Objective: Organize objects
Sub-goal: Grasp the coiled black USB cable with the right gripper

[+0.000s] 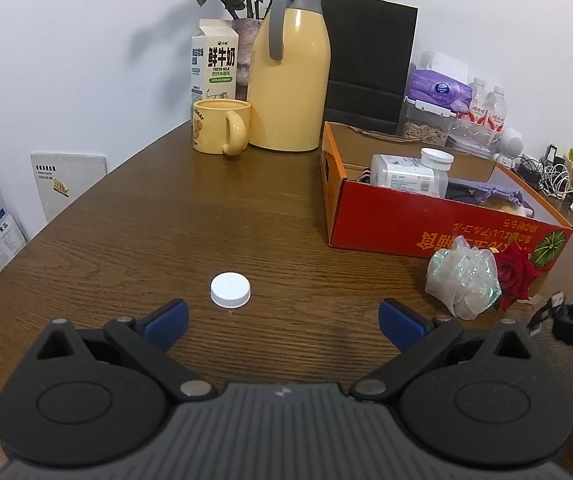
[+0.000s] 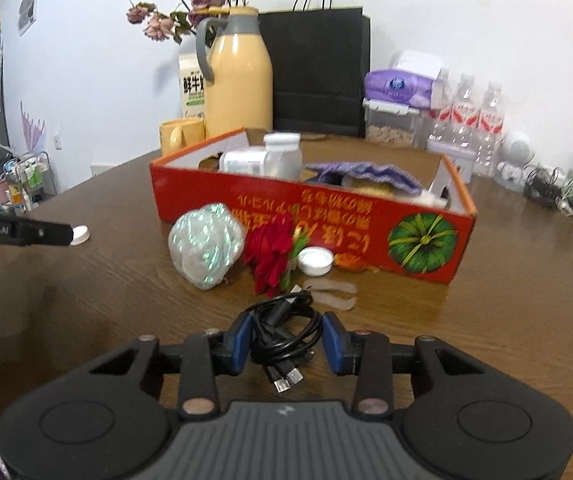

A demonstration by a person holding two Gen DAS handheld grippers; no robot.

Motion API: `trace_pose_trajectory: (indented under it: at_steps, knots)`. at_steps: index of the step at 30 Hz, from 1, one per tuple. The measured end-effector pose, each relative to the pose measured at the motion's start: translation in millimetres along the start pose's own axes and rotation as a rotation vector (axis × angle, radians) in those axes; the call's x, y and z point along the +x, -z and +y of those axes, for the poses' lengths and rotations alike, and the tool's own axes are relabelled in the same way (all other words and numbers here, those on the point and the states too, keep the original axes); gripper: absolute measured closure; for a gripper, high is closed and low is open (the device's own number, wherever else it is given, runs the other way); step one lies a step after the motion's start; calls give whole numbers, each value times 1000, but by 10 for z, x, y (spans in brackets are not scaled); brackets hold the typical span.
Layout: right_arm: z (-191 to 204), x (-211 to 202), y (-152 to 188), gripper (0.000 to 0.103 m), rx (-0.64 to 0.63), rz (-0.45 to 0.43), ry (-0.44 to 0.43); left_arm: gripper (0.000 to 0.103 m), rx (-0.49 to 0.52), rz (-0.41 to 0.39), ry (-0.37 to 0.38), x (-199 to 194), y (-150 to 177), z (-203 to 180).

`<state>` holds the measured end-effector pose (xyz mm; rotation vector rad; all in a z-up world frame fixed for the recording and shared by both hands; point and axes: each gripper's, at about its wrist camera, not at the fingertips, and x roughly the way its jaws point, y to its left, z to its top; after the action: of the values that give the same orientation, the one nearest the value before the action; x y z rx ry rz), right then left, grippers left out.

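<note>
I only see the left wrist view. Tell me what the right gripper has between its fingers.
Observer: The right gripper has its blue pads closed against both sides of a coiled black cable, plugs pointing back toward the camera.
Operator: Now report anything hidden behind the red rose.
Observer: A second white cap lies open side up on the table, between the rose and the front wall of the red box.
</note>
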<state>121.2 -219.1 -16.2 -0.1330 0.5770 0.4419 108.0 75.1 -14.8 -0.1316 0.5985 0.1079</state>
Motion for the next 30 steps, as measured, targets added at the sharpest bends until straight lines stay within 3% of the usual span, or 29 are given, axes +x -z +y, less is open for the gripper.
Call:
trace_pose_trajectory:
  at_steps: [7, 12, 18, 22, 27, 29, 30]
  knots:
    - [-35, -171, -129, 67, -30, -43, -9, 0, -3, 2, -2, 5, 0, -10]
    - [30, -75, -124, 67, -67, -3, -21, 0, 3, -2, 23, -6, -4, -55]
    - [139, -8, -92, 67, -73, 5, -80, 0, 80, 2, 156, 4, 12, -337]
    - [251, 11, -134, 67, -104, -5, -125, 0, 69, 24, 276, 53, -2, -462]
    - [372, 70, -163, 67, -113, -14, -183, 0, 50, 68, 363, 143, 14, -585]
    - [422, 102, -146, 67, -119, -5, -203, 3, 46, 78, 392, 170, 25, -616]
    - [437, 123, -137, 67, -121, 1, -209, 10, 49, 84, 403, 174, 31, -622]
